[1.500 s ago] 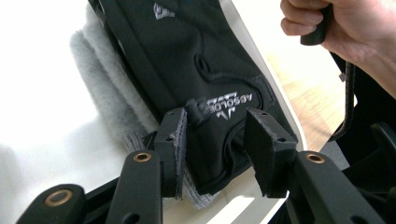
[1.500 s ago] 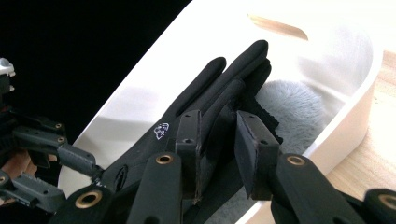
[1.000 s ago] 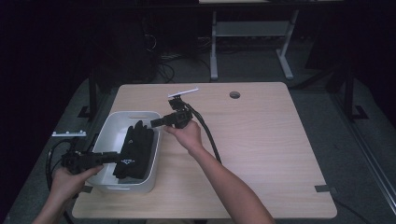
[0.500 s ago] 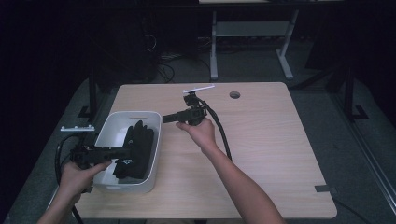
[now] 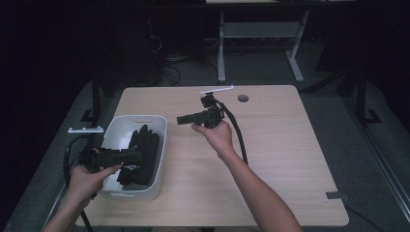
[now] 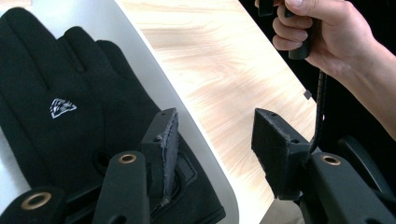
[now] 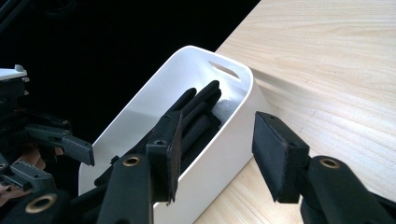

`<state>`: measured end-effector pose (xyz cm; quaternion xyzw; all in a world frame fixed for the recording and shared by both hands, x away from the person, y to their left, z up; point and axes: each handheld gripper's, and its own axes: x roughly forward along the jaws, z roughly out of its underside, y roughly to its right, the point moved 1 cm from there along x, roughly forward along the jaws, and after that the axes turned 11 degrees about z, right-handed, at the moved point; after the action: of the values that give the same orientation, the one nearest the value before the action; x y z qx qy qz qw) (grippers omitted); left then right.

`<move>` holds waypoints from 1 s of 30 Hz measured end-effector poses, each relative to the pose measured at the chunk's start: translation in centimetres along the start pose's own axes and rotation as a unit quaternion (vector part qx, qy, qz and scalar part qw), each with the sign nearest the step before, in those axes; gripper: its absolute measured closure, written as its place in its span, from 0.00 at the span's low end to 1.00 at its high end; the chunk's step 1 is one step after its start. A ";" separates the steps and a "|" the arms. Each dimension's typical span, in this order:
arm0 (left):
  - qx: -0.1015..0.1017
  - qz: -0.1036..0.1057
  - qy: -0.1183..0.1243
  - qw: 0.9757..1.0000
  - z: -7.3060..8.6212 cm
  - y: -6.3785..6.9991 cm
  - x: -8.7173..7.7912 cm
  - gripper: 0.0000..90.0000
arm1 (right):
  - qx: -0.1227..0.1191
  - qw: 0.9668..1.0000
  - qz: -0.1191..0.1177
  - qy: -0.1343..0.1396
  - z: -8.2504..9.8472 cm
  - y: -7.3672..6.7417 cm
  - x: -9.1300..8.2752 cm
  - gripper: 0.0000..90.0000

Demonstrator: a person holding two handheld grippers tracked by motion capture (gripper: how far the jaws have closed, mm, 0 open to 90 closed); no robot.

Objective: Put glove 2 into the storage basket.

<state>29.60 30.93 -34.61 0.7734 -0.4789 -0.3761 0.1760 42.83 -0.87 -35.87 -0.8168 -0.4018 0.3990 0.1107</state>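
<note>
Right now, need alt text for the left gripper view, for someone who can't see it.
A pair of black gloves lies in a white bin on a light wood table, seen past the left gripper, whose open jaws hold nothing. At upper right, the person's right hand grips a black handle trailing a cable.

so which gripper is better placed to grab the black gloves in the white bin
Left, probably. The left gripper hangs over the white bin right above the black gloves, jaws open and empty. The right gripper is off over bare table.
</note>
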 end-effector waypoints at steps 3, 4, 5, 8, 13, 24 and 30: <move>0.006 0.001 -0.003 1.000 -0.2 0.3 0.3 0.56 | 0.002 1.000 0.002 0.002 0.1 0.2 -0.3 0.56; 0.005 0.002 -0.002 1.000 -0.3 0.4 0.5 0.56 | 0.002 1.000 0.002 0.003 0.1 0.3 -0.5 0.56; 0.007 0.003 -0.005 1.000 -0.3 0.5 0.6 0.56 | 0.003 1.000 0.004 0.003 0.1 0.4 -0.6 0.55; 0.010 0.005 -0.006 1.000 -0.4 0.6 0.9 0.55 | 0.005 1.000 0.006 0.006 0.3 0.7 -1.0 0.54; 0.015 0.008 -0.012 1.000 -0.6 0.8 1.4 0.55 | 0.008 1.000 0.011 0.009 0.5 1.2 -1.7 0.54; 0.023 0.017 -0.021 0.999 -1.3 1.5 3.1 0.51 | 0.015 1.000 0.021 0.017 0.8 2.5 -3.6 0.52; 0.026 0.018 -0.026 0.999 -1.7 1.9 4.1 0.49 | 0.017 0.999 0.026 0.020 0.9 3.2 -4.6 0.50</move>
<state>30.81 26.28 -33.96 0.7589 -0.5071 -0.3801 0.1500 42.29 -6.52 -35.49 -0.8331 -0.3709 0.3918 0.1220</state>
